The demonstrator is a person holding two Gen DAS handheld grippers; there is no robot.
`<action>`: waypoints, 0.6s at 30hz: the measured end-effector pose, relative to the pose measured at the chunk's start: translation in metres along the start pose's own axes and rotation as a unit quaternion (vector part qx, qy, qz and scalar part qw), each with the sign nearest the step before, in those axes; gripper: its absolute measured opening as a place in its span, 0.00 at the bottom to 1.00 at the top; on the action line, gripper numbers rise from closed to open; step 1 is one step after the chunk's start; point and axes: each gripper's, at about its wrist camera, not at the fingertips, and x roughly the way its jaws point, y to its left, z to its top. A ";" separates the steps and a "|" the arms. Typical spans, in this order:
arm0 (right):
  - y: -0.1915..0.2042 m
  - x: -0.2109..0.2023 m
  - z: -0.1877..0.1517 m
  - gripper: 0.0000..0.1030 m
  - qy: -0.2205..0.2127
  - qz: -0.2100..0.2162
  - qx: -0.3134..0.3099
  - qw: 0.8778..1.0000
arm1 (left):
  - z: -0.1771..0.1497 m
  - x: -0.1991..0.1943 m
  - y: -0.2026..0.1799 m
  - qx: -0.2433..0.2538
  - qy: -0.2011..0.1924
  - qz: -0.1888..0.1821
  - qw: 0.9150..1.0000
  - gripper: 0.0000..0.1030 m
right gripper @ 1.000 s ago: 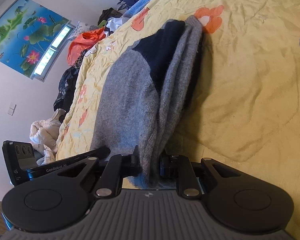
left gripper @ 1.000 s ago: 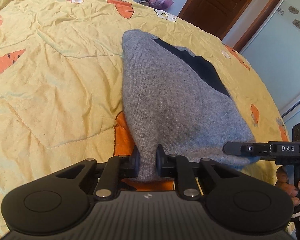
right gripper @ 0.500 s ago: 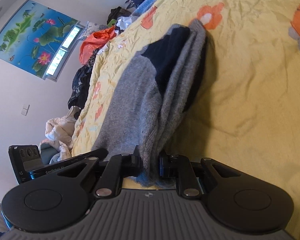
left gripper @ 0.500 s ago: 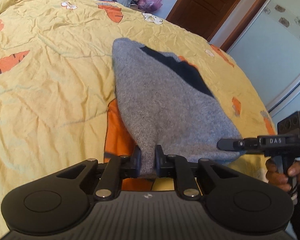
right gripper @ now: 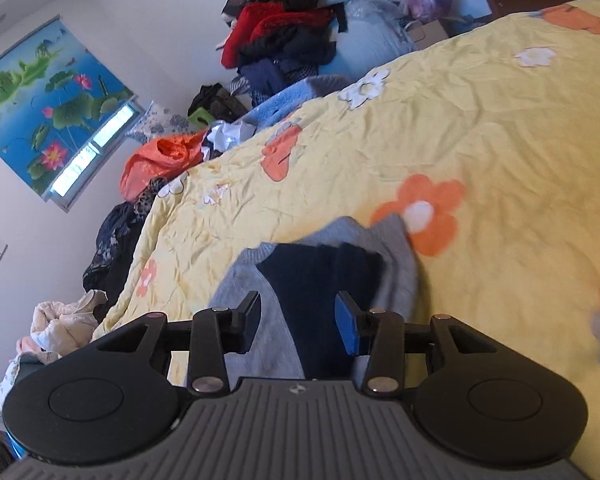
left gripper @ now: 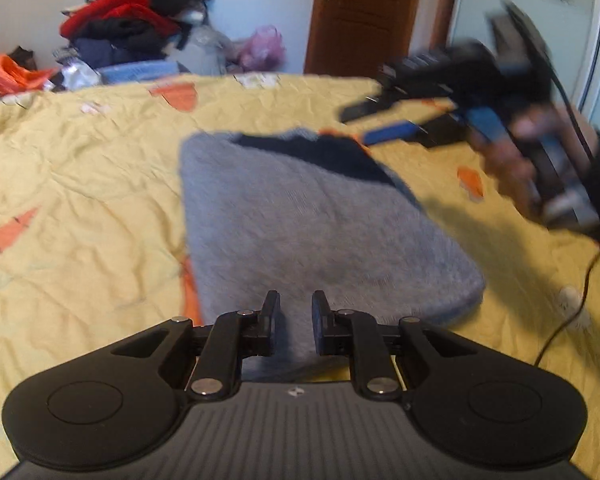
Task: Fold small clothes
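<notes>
1. Left wrist view: left gripper (left gripper: 293, 322) jaws sitting narrowly apart, cloth showing in the gap; pinch unclear.
2. Grey sweater (left gripper: 316, 228) lying folded on yellow quilt (left gripper: 80, 200), 12 o'clock.
3. Right gripper (right gripper: 298, 322) jaws opening, hanging clear above sweater, at 2 o'clock.

A small grey knitted garment (left gripper: 300, 232) is lying flat and folded on the yellow flowered quilt (left gripper: 80, 168), which is serving as its bed. It is forming a rough, thick rectangle with soft rounded corners, several layers showing along its edges. A dark navy panel (right gripper: 320, 276) is showing at the end lying deeper into the quilt, cutting slantwise across the grey. The other end is lying toward the quilt's near side, one long edge overlapping an orange print on the quilt. In the right wrist view, an orange flower of the quilt is sitting just beside the navy end.
</notes>
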 end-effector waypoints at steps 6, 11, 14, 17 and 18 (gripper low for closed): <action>-0.007 0.060 0.007 0.07 0.029 -0.101 -0.070 0.992 | -0.007 0.030 0.005 -0.027 0.005 -0.011 1.000 0.15; -0.003 0.045 0.016 0.16 0.027 -0.104 -0.030 0.994 | 0.008 0.018 0.013 -0.041 0.014 -0.027 0.999 0.16; 0.021 0.022 -0.003 0.30 -0.008 -0.050 -0.059 0.997 | 0.022 0.006 0.016 -0.030 -0.021 -0.031 0.999 0.16; 0.036 0.031 -0.012 0.41 0.013 -0.052 -0.085 0.995 | 0.039 0.030 0.019 -0.023 -0.014 -0.010 1.000 0.16; 0.037 0.042 -0.014 0.43 0.033 -0.073 -0.096 0.992 | 0.041 0.041 0.021 -0.021 -0.005 -0.009 1.000 0.16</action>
